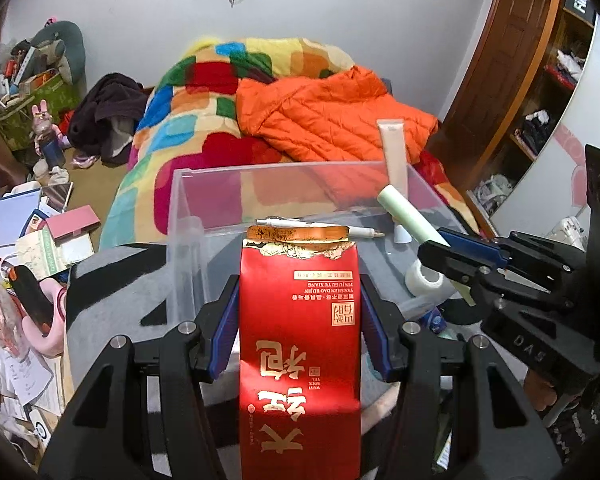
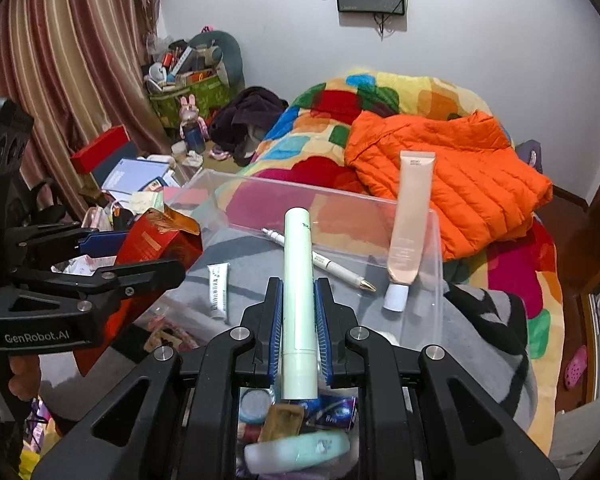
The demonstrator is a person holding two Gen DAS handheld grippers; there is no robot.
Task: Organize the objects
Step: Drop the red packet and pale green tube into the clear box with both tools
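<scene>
My left claw (image 1: 300,316) is clamped on the sides of the red tea box (image 1: 300,344), torn top pointing forward, so I can carry it toward the clear bin (image 1: 204,196) without it slipping. The box hangs just before the bin's near wall, not yet inside. The claw tilts steeply down and forward.

In the bin a white pen (image 2: 320,260) lies on the floor near the far wall, a small white tube (image 2: 219,288) lies by the left wall, and a peach tube (image 2: 410,224) leans cap-down in the far right corner.

My right claw (image 2: 300,312) is clenched on the pale green tube (image 2: 299,292) around its middle, tube in line with the pads. It points down at the bin, beside my left.
</scene>
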